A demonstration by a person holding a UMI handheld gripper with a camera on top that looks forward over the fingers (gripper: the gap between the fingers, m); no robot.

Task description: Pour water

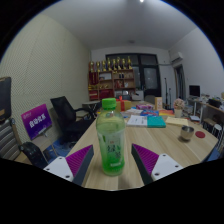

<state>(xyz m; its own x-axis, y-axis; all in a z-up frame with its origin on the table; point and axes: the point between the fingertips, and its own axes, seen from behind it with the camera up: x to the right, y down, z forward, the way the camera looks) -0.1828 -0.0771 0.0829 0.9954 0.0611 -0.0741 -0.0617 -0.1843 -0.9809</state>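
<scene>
A clear plastic bottle point(111, 135) with a green label and green cap stands upright on the wooden table point(150, 140). It is between my fingers, with a gap showing on each side. My gripper point(112, 166) is open; the purple pad of the left finger point(80, 161) and that of the right finger point(146, 160) flank the bottle's lower half without pressing on it. A small metal cup point(186, 132) sits on the table beyond the fingers, to the right of the bottle.
Teal books point(157, 122) and other clutter lie further back on the table. Black office chairs point(68, 115) stand along its left side, by a purple sign point(36, 121). A shelf with trophies point(112, 74) lines the back wall.
</scene>
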